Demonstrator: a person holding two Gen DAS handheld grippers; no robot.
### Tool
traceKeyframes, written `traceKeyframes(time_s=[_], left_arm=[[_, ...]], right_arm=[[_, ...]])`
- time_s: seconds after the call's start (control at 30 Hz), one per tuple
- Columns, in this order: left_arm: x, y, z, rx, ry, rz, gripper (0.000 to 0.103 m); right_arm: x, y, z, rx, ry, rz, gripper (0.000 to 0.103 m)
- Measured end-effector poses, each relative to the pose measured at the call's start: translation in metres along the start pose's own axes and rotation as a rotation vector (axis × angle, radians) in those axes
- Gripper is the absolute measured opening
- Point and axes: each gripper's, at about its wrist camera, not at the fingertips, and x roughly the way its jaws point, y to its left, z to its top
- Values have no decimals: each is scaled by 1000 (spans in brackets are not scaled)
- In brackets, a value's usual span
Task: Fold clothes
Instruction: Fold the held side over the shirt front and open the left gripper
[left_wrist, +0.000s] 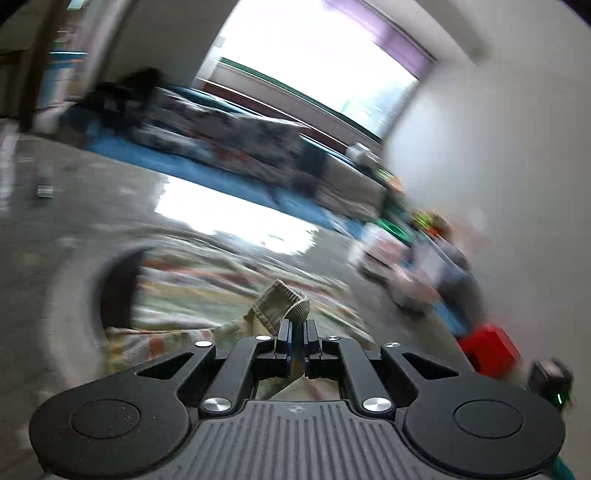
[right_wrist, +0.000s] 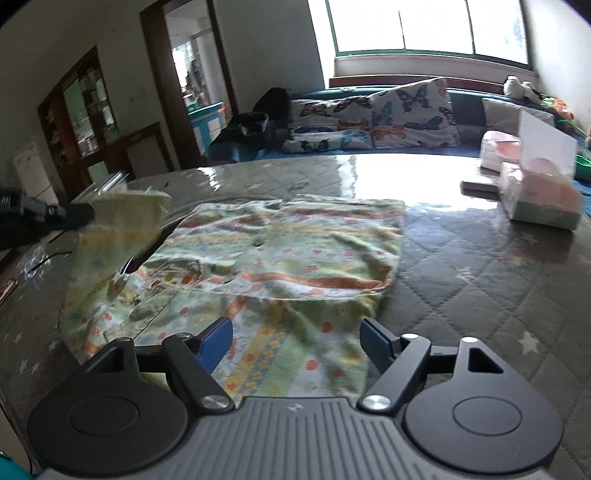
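1. Nearest the left wrist camera, the left gripper (left_wrist: 298, 341) has its jaws pressed together on a ribbed cuff (left_wrist: 286, 301) of the patterned garment (left_wrist: 207, 284); this view is heavily motion-blurred.
2. In the right wrist view, the right gripper (right_wrist: 297, 341) hangs with its blue-padded jaws spread wide and nothing between them, just above the near edge of the garment (right_wrist: 280, 258).
3. The garment, pale green with orange stripes and small flowers, lies spread on the quilted table cover (right_wrist: 480, 280), mostly flat; its sleeve (right_wrist: 122, 214) at the left is lifted off the surface by the left gripper (right_wrist: 79, 216).
4. Near the table's far right corner stand clear-wrapped boxes (right_wrist: 539, 199) with a white card (right_wrist: 546, 147) between them, well apart from the garment.
5. Beyond the far edge sit butterfly-print cushions (right_wrist: 373, 118) on a blue bench under a bright window (right_wrist: 428, 26).
6. A dark bag (right_wrist: 251, 125) rests left of the cushions.
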Motion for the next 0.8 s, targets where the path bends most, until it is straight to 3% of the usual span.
traceKeyframes(time_s=[0.13,0.37,0.47,0.57,0.8], left_arm=[[30,-35,-8,88,72,-104,6],[58,-47,-38,159,182,-124,9],[56,-48,-47,187,219,-148,20],[50,-45,-52,212,219,-137,35],[21,-8,-41,192,148,-14,43]], right_arm=[[-7,-11,1,35,-21,-35,75],[-11,-26,3,97,-26,-57,67],[-7,-21,5,92,-15,-33,64],[0,-13,6,79,-1,-2,60],[26,15,3,24,74,73,47]])
